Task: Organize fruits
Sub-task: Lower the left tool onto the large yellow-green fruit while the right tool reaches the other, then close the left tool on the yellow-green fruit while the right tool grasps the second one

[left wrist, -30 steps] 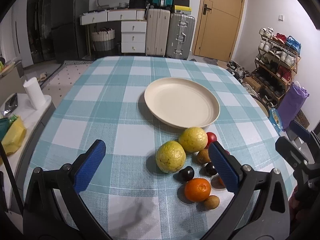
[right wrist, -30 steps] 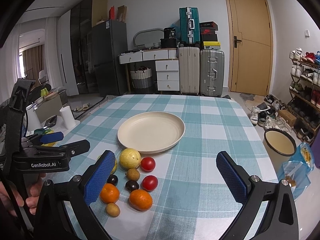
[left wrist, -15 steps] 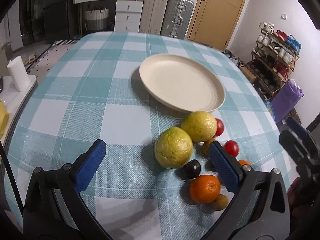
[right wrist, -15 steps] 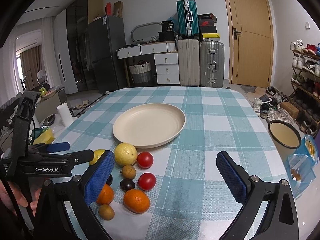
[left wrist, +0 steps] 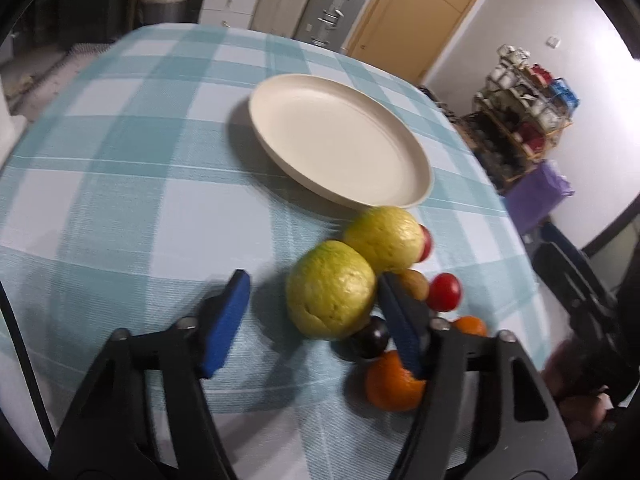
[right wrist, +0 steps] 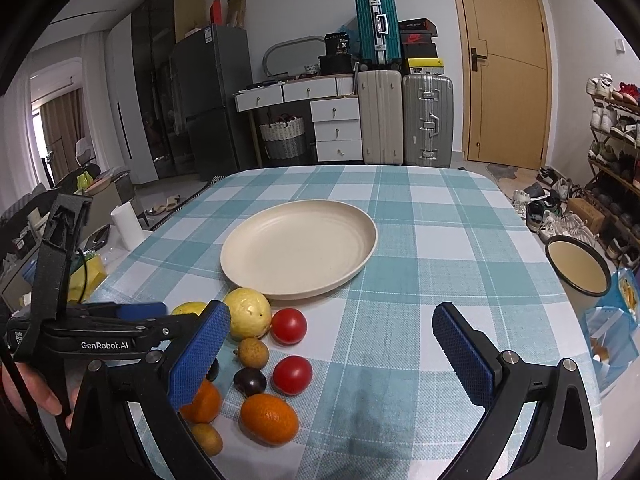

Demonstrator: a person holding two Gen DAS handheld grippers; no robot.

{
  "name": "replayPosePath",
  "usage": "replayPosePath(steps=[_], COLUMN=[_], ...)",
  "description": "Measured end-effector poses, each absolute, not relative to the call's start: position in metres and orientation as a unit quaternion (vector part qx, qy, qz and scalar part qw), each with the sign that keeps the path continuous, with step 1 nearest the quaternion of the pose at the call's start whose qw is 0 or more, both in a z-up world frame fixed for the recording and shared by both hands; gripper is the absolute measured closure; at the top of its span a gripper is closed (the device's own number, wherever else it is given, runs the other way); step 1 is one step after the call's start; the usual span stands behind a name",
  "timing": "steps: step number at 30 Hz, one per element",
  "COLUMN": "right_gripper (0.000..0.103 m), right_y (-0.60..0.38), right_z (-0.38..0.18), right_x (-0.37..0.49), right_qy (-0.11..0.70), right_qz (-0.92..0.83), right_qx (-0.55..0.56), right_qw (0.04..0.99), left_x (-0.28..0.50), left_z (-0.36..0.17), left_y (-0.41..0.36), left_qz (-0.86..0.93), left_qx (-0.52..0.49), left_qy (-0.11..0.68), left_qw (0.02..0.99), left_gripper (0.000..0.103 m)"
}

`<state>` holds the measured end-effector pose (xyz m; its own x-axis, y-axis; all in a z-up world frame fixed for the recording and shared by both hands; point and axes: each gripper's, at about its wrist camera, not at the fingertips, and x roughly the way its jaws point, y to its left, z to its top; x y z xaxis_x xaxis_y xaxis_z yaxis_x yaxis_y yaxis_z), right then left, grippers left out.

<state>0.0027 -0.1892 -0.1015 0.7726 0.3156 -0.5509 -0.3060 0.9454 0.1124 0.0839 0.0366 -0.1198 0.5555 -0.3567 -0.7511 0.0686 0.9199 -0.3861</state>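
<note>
Fingers of the left gripper had narrowed around the near guava beside the empty plate, nearly gripping; right gripper stayed wide.

The left wrist view is motion-blurred throughout, so the checks of the surface smear at the left of the frame. There the right blue pad covers part of a brown fruit and of the near orange; a second orange only peeks out behind it. In the right wrist view, lower left, the left hand-held gripper hides most of a yellow-green fruit, and the right one's left pad covers part of an orange.
</note>
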Motion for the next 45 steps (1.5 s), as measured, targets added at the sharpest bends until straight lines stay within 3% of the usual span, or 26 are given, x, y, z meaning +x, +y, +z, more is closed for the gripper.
replayPosePath(steps=[2, 34, 41, 45], right_gripper=[0.0, 0.001, 0.007, 0.016], right_y=[-0.187, -0.118, -0.089, -0.08], right_z=[-0.101, -0.119, -0.132, -0.142], right_x=[0.005, 0.041, 0.049, 0.056], right_qy=[0.293, 0.365, 0.383, 0.4], right_qz=[0.167, 0.245, 0.247, 0.24], right_qx=[0.007, -0.047, -0.096, -0.109], right_qw=[0.941, 0.897, 0.885, 0.878], left_x=[0.087, 0.076, 0.077, 0.077], left_z=[-0.121, -0.122, -0.13, -0.133], left_y=[0.036, 0.088, 0.092, 0.092], left_qz=[-0.14, -0.153, -0.156, -0.158], left_qx=[-0.165, -0.221, -0.224, -0.225], left_qy=[0.454, 0.435, 0.442, 0.445], left_qw=[0.865, 0.86, 0.854, 0.852], left_gripper=[0.058, 0.059, 0.059, 0.059])
